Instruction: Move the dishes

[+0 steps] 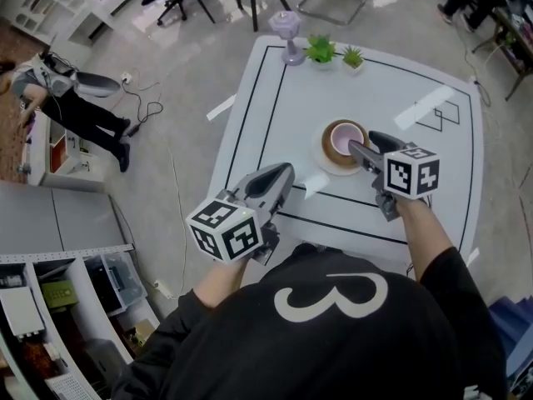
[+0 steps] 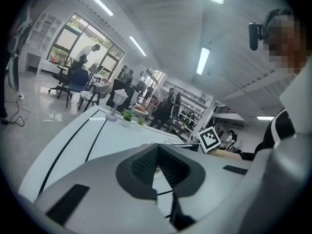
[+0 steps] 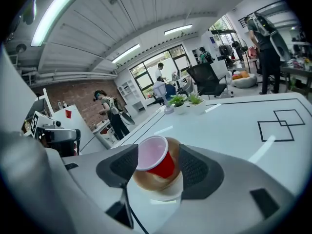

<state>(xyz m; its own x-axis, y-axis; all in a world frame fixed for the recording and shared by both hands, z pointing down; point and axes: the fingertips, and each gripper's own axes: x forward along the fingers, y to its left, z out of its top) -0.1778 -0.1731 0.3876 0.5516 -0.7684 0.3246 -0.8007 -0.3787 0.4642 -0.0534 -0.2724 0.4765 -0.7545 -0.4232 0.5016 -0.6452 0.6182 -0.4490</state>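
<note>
A white plate (image 1: 320,155) lies on the white table (image 1: 275,107) with a brown bowl (image 1: 330,135) on it. A red cup (image 3: 163,164) with a pale inside lies tilted in that bowl (image 3: 146,184). My right gripper (image 1: 364,142) is open, and its jaws stand on either side of the bowl and cup (image 1: 346,137); the left pad sits close to the cup's rim, and I see no firm grip. The left gripper (image 1: 286,173) hovers over the table's near left part with its jaws shut and nothing between them; in the left gripper view (image 2: 157,148) the pads meet at the tip.
At the table's far edge stand a purple lamp-like stand (image 1: 288,35) and two small potted plants (image 1: 321,51) (image 1: 353,57). Black squares (image 1: 446,113) and white tape strips mark the tabletop. Beyond the table are office chairs; a person (image 1: 71,107) stands on the floor at left.
</note>
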